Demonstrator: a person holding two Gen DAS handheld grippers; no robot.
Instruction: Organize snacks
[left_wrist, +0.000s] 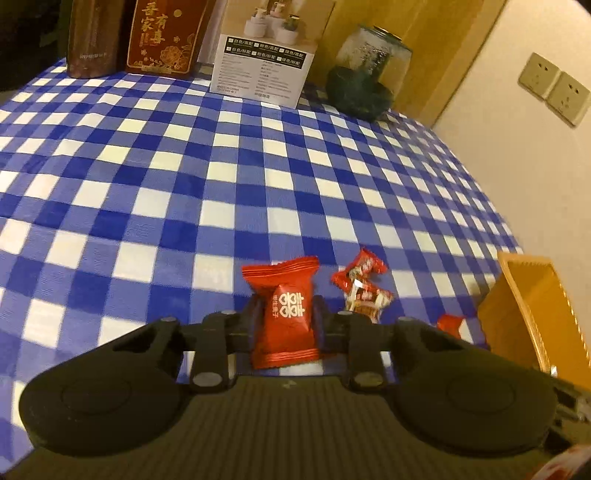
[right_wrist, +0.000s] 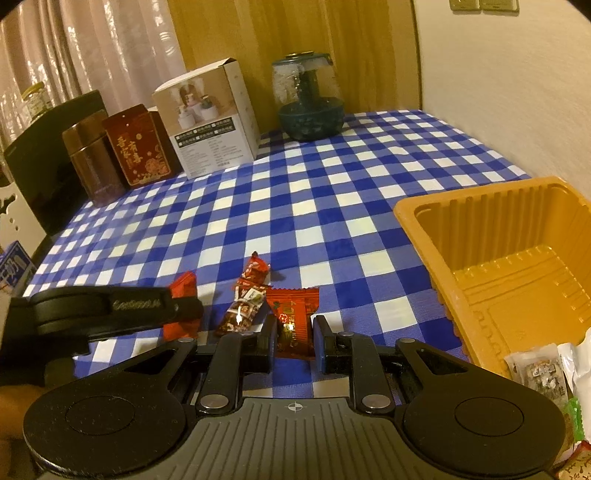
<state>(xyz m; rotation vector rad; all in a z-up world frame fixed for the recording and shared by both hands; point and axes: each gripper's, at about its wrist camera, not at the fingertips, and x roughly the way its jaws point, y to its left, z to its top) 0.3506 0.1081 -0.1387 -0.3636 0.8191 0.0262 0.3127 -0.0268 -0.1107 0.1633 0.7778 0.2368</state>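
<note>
My left gripper (left_wrist: 287, 325) is shut on a bright red candy packet (left_wrist: 286, 314) with a white double-happiness mark, held just above the checked cloth; it also shows in the right wrist view (right_wrist: 183, 308). My right gripper (right_wrist: 294, 332) is shut on a dark red candy packet (right_wrist: 293, 317) that rests on the cloth. A red and clear wrapped candy (right_wrist: 245, 295) lies between them, also in the left wrist view (left_wrist: 364, 286). An orange plastic tray (right_wrist: 428, 218) stands to the right, holding several wrapped snacks (right_wrist: 541, 373) in its near corner.
At the table's far edge stand a brown tin (right_wrist: 94, 162), a red gift box (right_wrist: 142, 147), a white carton (right_wrist: 212, 122) and a glass jar (right_wrist: 308, 99). A wall runs along the right side. The blue checked cloth (right_wrist: 295, 206) covers the table.
</note>
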